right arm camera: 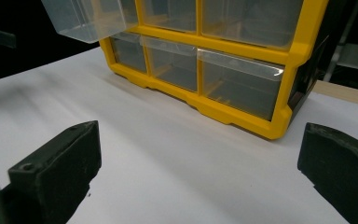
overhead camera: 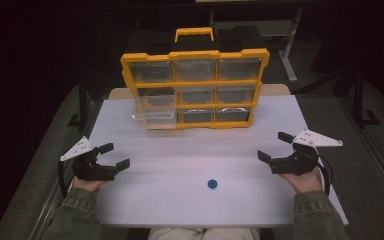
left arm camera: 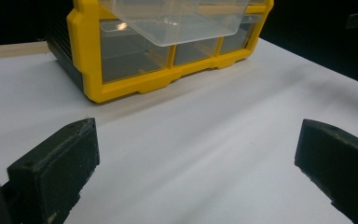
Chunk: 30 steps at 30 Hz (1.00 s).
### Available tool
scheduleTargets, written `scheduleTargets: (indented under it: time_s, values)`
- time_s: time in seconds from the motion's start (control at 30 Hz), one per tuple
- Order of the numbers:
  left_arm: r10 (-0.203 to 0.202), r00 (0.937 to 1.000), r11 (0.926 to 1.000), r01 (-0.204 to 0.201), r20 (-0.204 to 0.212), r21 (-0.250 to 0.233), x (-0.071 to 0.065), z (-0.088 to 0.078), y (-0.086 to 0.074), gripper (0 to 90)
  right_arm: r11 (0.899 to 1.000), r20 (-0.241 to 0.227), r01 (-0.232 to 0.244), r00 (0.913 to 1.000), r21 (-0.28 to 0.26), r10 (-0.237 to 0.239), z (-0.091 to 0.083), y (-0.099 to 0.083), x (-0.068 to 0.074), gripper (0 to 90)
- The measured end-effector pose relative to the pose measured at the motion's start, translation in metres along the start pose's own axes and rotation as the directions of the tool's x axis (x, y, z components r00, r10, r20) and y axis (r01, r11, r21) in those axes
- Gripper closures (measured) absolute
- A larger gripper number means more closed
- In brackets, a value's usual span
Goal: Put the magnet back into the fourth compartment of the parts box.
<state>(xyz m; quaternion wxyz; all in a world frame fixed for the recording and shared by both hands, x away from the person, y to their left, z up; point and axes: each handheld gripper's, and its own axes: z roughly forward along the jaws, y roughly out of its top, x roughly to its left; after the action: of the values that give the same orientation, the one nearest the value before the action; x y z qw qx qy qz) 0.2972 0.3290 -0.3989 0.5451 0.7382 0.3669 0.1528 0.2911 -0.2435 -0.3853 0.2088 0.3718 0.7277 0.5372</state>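
Observation:
A yellow organizer cabinet (overhead camera: 195, 82) with several clear drawers stands upright at the far middle of the white table (overhead camera: 180, 200). One clear drawer (overhead camera: 152, 111) at its left side is pulled out and juts forward; it also shows in the left gripper view as the clear drawer (left arm camera: 177, 21) and in the right gripper view (right arm camera: 81, 16). A small blue round piece (overhead camera: 212, 183) lies near the front middle. My left gripper (overhead camera: 114, 156) rests open at the front left. My right gripper (overhead camera: 275, 146) rests open at the front right. Both hold nothing.
The organizer has a yellow carry handle (overhead camera: 194, 33) on top. Dark floor and table legs surround the table. A wooden strip (overhead camera: 280, 89) shows along the table's far edge behind the cabinet.

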Motion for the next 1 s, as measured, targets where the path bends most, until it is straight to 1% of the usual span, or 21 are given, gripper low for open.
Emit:
scheduleTargets:
  time_s: [0.13,0.2,0.27,0.33,0.47,0.57,0.6,0.63,0.87,1.0]
  values:
    - [-0.021,0.9997,0.9997,0.021,-0.009,-0.011,0.000,-0.001,-0.001,0.0,1.000,0.001,-0.005,1.0000,-0.003,0.005,-0.001,0.000,0.000,0.0]
    - [-0.018,0.9998,0.9998,0.018,-0.013,-0.012,0.000,-0.001,-0.001,0.0,1.000,-0.002,-0.021,0.9998,-0.002,0.021,-0.001,-0.001,0.001,0.0]
    - [-0.013,0.9998,0.9999,0.013,-0.017,-0.011,0.000,-0.001,-0.001,0.0,1.000,0.010,-0.009,0.9999,0.007,0.009,0.000,0.000,0.003,0.0]
    - [-0.012,0.9998,0.9999,0.012,-0.016,-0.008,0.000,0.000,-0.001,0.0,1.000,0.005,-0.010,0.9999,0.019,0.010,0.002,0.000,0.004,0.0]
    - [-0.009,0.9999,1.0000,0.008,-0.014,-0.004,0.000,0.000,-0.001,0.0,0.998,0.005,0.007,1.0000,0.056,-0.007,0.007,0.001,0.007,0.0]
    - [-0.007,0.9998,0.9999,0.007,-0.016,-0.009,0.000,-0.001,-0.001,0.0,0.998,-0.004,0.017,0.9998,0.063,-0.017,0.010,0.003,0.010,0.0]
    - [-0.007,0.9998,0.9999,0.007,-0.017,-0.010,0.000,-0.001,-0.001,0.0,0.997,-0.012,0.038,0.9992,0.072,-0.037,0.012,0.007,0.013,0.0]
    - [-0.008,0.9998,0.9999,0.008,-0.018,-0.011,0.000,-0.001,-0.001,0.0,0.996,-0.018,0.047,0.9988,0.077,-0.046,0.013,0.009,0.015,0.0]
    - [-0.015,0.9997,0.9996,0.014,-0.017,-0.025,0.000,-0.002,-0.001,0.0,0.992,-0.040,0.084,0.9960,0.094,-0.080,0.019,0.018,0.020,0.0]
    - [-0.015,0.9997,0.9996,0.015,-0.021,-0.025,0.000,-0.002,-0.001,0.0,0.991,-0.049,0.089,0.9952,0.102,-0.084,0.021,0.021,0.021,0.0]
